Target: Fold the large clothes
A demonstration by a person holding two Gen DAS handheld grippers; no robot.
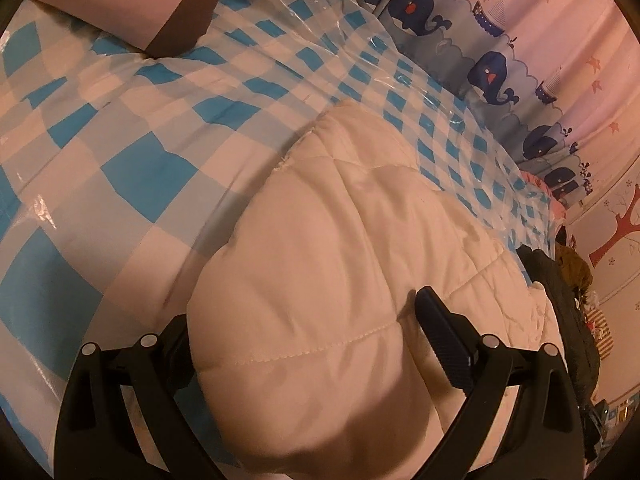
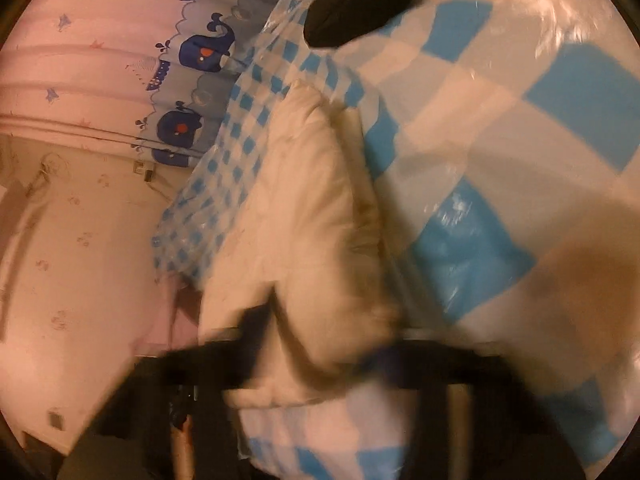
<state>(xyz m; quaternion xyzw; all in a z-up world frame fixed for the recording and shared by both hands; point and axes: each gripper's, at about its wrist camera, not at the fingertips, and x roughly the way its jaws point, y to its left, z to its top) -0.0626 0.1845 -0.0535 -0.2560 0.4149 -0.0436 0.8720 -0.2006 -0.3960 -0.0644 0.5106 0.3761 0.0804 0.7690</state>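
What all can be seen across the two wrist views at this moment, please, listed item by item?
quilted garment: one, white and puffy, lying on the checked cover near both grippers.
checked cover: one, blue and white with a glossy clear film, spread over the bed.
pillow: one, pink with a brown band, at the far end of the cover.
whale curtain: one, pink and pale blue with dark blue whales, hanging behind the bed.
tree sticker: one, red, on the wall at the right edge of the left wrist view.
dark clothing: one heap, black, beyond the garment's right side.
left gripper: one, black, jaws wide, straddling the garment's near end.
right gripper: one, black, blurred, jaws closed on a fold of the garment.
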